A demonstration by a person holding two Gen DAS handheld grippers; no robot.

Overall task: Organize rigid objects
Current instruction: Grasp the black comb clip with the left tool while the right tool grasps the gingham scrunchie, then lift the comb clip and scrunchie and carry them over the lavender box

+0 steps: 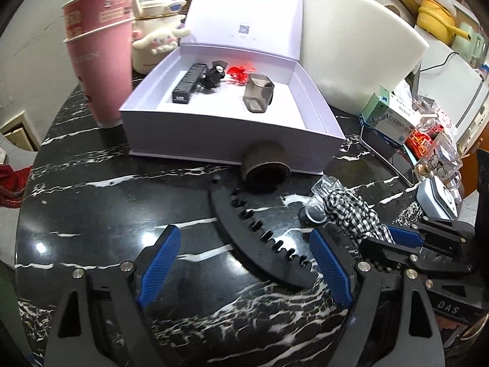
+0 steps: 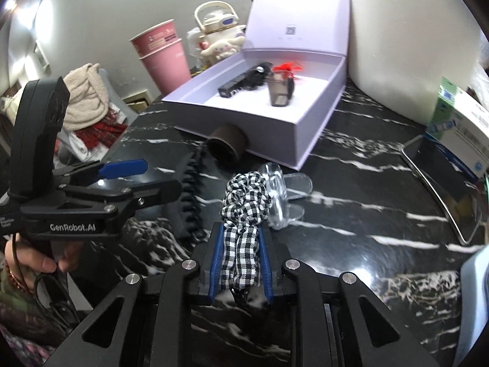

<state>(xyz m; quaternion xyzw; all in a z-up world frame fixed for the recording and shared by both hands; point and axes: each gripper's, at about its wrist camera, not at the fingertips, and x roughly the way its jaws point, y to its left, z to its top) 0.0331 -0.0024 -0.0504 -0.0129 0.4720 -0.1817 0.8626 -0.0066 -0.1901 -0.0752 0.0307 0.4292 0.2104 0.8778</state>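
Note:
An open lilac box [image 1: 232,140] [image 2: 266,128] stands on the black marble table and holds a black bar [image 1: 188,82], a small black part [image 1: 214,75], a red clip [image 1: 240,73] and a grey cup [image 1: 258,93]. A black comb [image 1: 259,238] [image 2: 191,202] lies between the fingers of my open left gripper [image 1: 244,263]. My right gripper [image 2: 240,260] is shut on a black-and-white checked hair tie [image 2: 244,214] [image 1: 354,211], next to a clear clip [image 2: 279,189]. A brown cylinder [image 1: 264,165] [image 2: 226,143] lies against the box front.
Stacked pink paper cups [image 1: 97,55] and a cream kettle [image 1: 156,27] stand at the back left. A white foam block [image 1: 360,49] stands behind the box. A phone [image 2: 446,183], medicine boxes [image 1: 388,119] and small cluttered items are on the right.

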